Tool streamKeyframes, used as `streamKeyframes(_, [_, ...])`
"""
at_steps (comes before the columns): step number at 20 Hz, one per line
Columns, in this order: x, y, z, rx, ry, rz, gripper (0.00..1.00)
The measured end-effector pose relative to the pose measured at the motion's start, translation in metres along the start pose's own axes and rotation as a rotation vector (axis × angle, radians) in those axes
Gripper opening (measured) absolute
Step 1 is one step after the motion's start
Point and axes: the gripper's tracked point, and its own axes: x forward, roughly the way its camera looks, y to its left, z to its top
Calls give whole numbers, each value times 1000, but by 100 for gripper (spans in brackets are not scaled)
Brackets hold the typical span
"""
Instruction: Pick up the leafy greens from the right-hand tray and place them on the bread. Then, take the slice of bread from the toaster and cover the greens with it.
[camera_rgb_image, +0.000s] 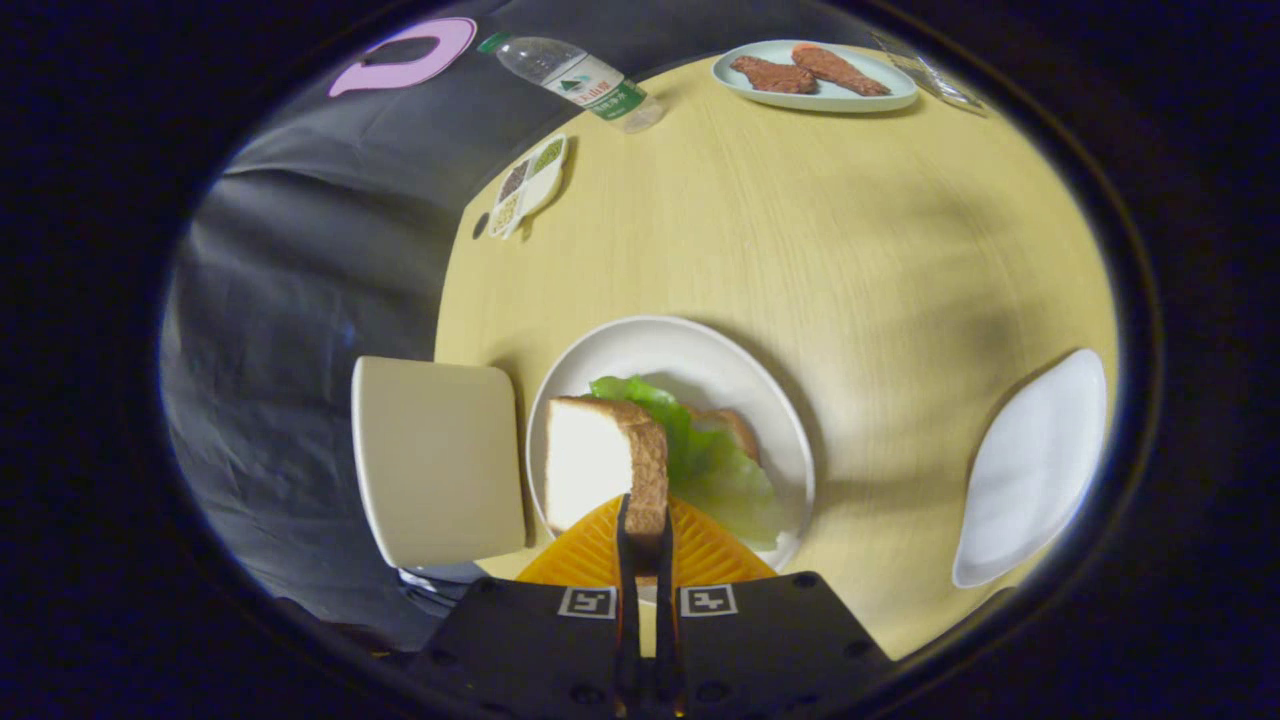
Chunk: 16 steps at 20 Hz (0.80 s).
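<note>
Bread slice (600, 462) sits clamped edge-on in your gripper (646, 528), its crust caught between both fingers, which are drawn nearly together with only the slice's thickness keeping them apart. It hangs tilted over the white plate (650, 345) just ahead of the fingers, with the leafy greens (700, 455) spread on the lower bread (735, 425) directly beyond and to the right of it. Judged from this, you are on the covering step: swing the slice to the right and flat, centre it over the greens, and lower it until it rests before you part the fingers, since a release from height would likely let it tip off or drag the leaf. To the left of the fingers stands the toaster (435, 460); the empty tray (1035, 465) lies well off to the right.
</note>
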Motion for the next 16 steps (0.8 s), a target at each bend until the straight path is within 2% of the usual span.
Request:
streamKeyframes(11, [-1, -18, 6, -217, -195, -217, 31])
streamKeyframes(16, [-22, -26, 12, -344, -344, -364, 62])
